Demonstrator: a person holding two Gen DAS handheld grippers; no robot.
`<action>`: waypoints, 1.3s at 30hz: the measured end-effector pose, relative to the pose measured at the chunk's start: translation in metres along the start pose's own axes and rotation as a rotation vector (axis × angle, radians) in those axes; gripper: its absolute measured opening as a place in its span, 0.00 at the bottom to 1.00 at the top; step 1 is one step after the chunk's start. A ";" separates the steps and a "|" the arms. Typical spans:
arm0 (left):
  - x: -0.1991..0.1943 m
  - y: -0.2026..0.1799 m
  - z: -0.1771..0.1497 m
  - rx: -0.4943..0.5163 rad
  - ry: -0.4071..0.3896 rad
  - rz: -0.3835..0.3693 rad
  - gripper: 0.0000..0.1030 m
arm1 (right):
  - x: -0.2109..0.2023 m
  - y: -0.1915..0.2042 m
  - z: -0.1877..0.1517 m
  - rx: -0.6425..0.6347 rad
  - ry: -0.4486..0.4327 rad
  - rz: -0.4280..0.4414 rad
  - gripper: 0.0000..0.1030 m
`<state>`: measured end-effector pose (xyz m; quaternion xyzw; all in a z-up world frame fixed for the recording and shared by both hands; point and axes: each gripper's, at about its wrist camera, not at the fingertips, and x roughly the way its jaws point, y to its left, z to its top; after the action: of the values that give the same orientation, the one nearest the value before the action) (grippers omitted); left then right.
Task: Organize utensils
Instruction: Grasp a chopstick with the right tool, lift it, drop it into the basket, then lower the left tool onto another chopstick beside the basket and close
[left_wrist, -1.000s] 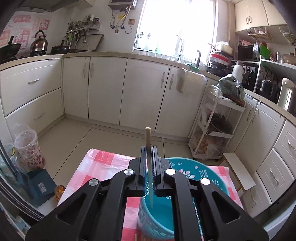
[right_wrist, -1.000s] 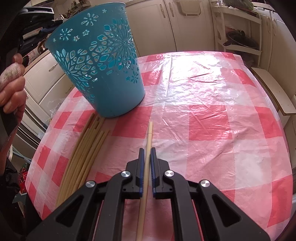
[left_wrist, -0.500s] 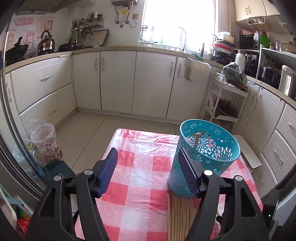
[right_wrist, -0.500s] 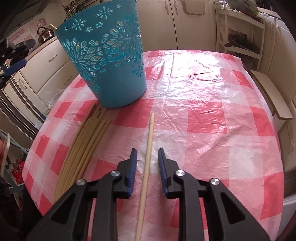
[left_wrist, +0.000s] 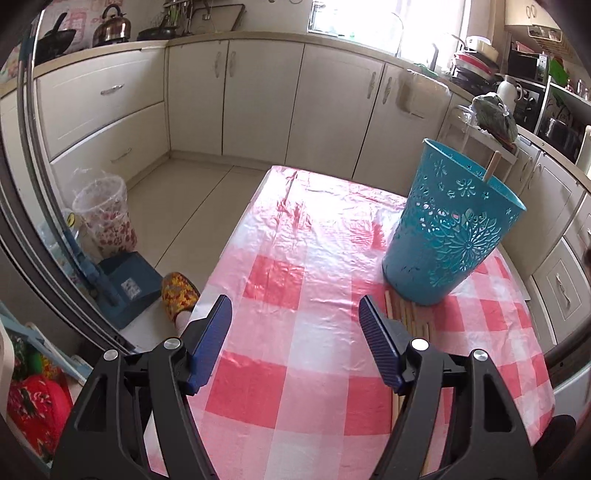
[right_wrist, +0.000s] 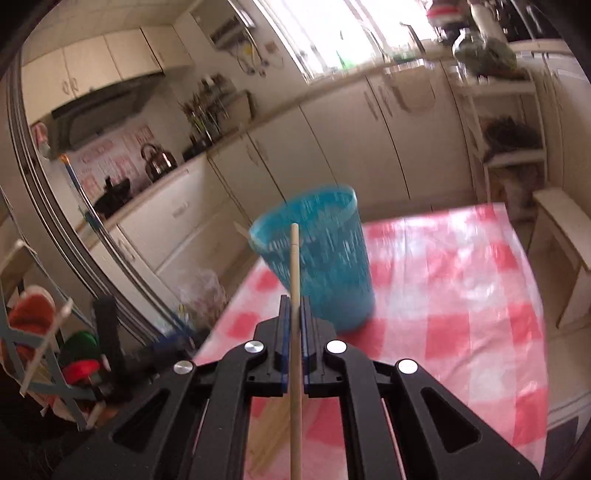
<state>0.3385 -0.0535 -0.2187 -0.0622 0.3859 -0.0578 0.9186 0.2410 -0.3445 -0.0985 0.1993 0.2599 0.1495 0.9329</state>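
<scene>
R gripper (right_wrist: 293, 314) clamped on one wooden chopstick (right_wrist: 294, 332); stick runs up betw the pads, tip in front of teal basket (right_wrist: 325, 266). Basket upright on red/white check tablecloth (right_wrist: 461, 295), blurred. A second stick leans out over basket's L rim. More chopsticks (right_wrist: 271, 424) lie on cloth near side of basket, under gripper.

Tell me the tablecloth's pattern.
Red-and-white checks on the tablecloth, clearest in the left wrist view.
</scene>
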 end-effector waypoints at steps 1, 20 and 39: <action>-0.001 0.002 -0.003 -0.010 0.003 -0.004 0.66 | -0.002 0.008 0.018 -0.006 -0.068 0.021 0.06; -0.018 0.000 -0.012 -0.063 0.000 -0.028 0.68 | 0.110 0.014 0.069 -0.063 -0.296 -0.229 0.06; -0.024 -0.002 -0.027 -0.051 0.045 -0.014 0.69 | 0.076 0.008 -0.093 -0.012 0.195 -0.294 0.25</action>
<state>0.3024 -0.0542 -0.2204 -0.0871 0.4071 -0.0558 0.9075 0.2513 -0.2812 -0.2000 0.1379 0.3745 0.0316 0.9164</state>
